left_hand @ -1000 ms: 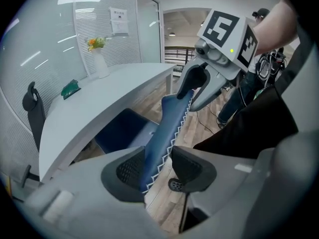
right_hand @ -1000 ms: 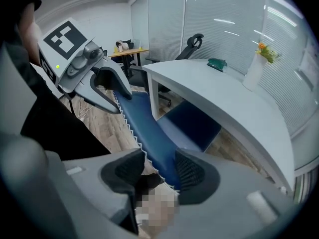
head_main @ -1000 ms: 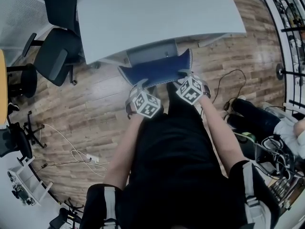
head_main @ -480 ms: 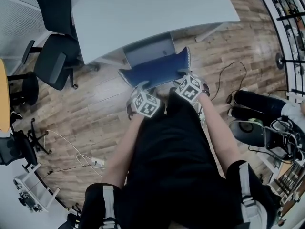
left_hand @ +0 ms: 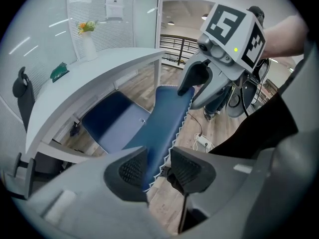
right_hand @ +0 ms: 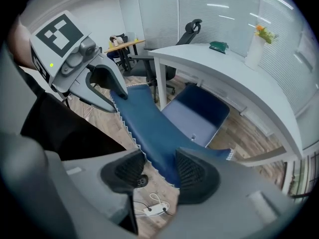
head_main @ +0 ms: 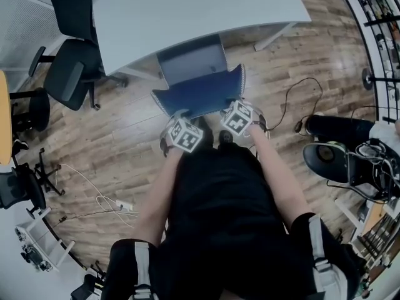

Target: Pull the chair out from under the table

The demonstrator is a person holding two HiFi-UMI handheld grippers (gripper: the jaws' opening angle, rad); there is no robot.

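Hooking over the stiff top rim point(left_hand: 169, 121), the left hand-held gripper point(left_hand: 159, 171) — jaws just narrowed — and the right hand-held gripper point(right_hand: 160, 173) are set unclamped astride the chair point(head_main: 197, 92), judged light, seat partly under the counter point(head_main: 187, 11).

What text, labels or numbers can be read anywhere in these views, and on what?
Readable words or numbers: none.
Sheet on the glass wall: carries print, too small to read.
Cube on the right gripper: black-and-white square coded markers, no characters.
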